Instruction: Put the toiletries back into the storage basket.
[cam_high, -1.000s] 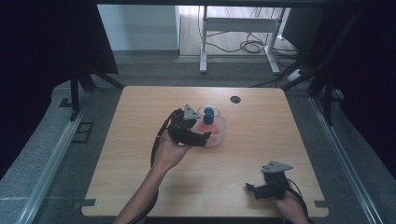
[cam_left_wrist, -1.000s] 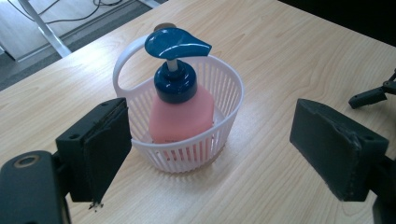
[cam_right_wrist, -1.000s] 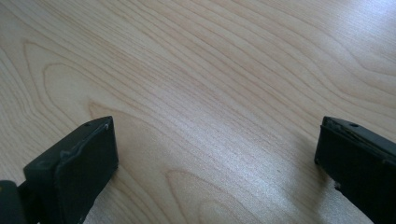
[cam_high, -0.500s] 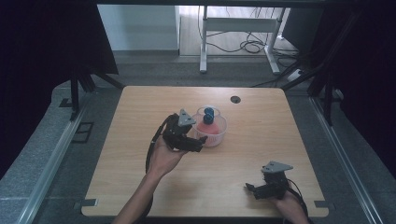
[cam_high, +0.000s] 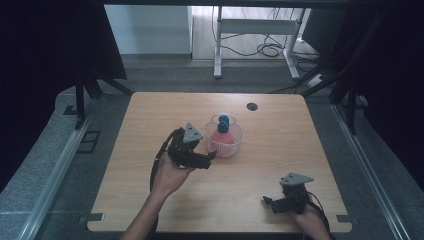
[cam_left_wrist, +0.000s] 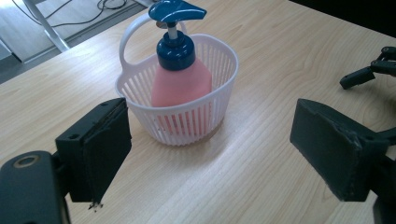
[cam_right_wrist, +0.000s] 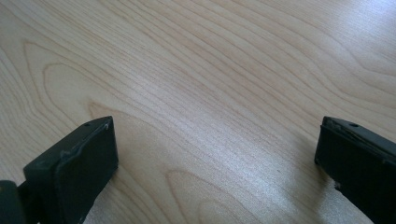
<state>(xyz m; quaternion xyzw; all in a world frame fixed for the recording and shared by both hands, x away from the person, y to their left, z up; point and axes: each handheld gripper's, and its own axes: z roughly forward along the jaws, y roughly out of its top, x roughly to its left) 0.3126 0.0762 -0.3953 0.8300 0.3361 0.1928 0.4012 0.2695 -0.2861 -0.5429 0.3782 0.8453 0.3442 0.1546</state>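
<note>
We see the left gripper (cam_high: 209, 157) held just short of the white basket (cam_high: 226, 145), its jaws spread wide apart with nothing between them. In the left gripper view the basket (cam_left_wrist: 187, 119) sits straight ahead of those jaws, a little beyond their tips, resting on the worktop (cam_left_wrist: 261, 177). Inside it stands a pink pump bottle (cam_left_wrist: 181, 83) with a blue pump head (cam_left_wrist: 176, 10) — upright, leaning against the far wall near the basket's looped handle (cam_left_wrist: 128, 32).

The right gripper (cam_high: 270, 202) lies low at the near right corner of the worktop (cam_high: 150, 115), well apart from the basket and from the left gripper. Its own view shows both jaws (cam_right_wrist: 210, 158) set wide — bare wood grain between them, nothing held. From the left gripper's view, the right gripper (cam_left_wrist: 369, 72) shows off to the right side, beyond the right jaw.

A small dark round hole (cam_high: 251, 106) marks the worktop beyond the basket, on the far side from both grippers.
</note>
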